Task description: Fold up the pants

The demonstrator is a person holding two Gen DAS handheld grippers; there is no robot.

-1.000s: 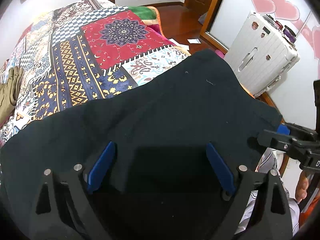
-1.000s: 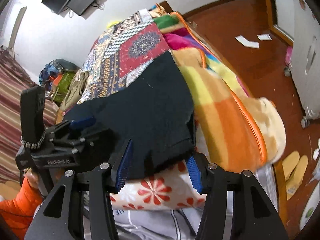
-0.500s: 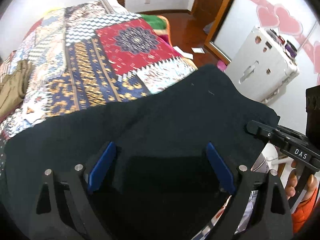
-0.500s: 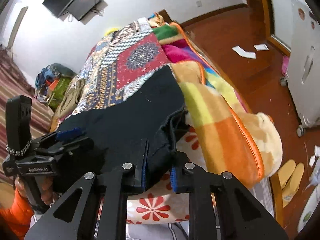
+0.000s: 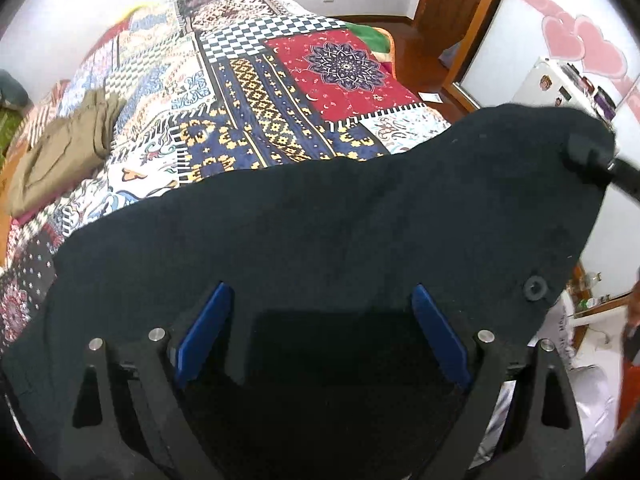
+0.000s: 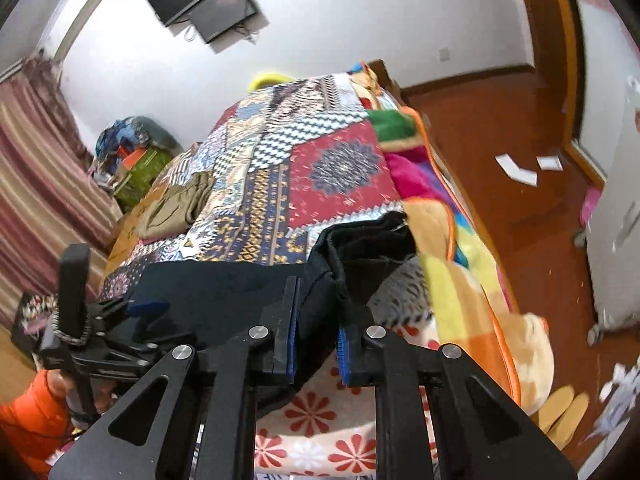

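One pair of dark pants lies across the near end of the bed, on the patchwork cover, with the waistband end hanging over the near edge towards the person.

Right gripper: fingers together, clamped on a bunched fold at the corner of the pants nearest the bed's right edge. The cloth there is raised off the cover and the layers have parted, showing a pale lining.

Left gripper: fingers apart, with pants cloth lying between and under them. The pads are not seen to press on anything, so that side is judged unheld.

Risks noted:
1. One-sided lift. With only the right corner held, further raising would likely drag the pants askew across the cover and skew the fold line. Cause: left fingers not yet closed on the matching corner.
2. Partial grip. The right fingers may hold only the top layer; the parted layers suggest this. The lower layer could then stay behind and the fold would come out uneven.
3. Slide off the bed. The overhanging part could pull the pants over the near edge if the held corner is released too soon.
4. Snagging. The cover or the bright blanket along the right edge could be caught up with the cloth.

A folded khaki garment near the bed's left edge lies well apart and is not at risk
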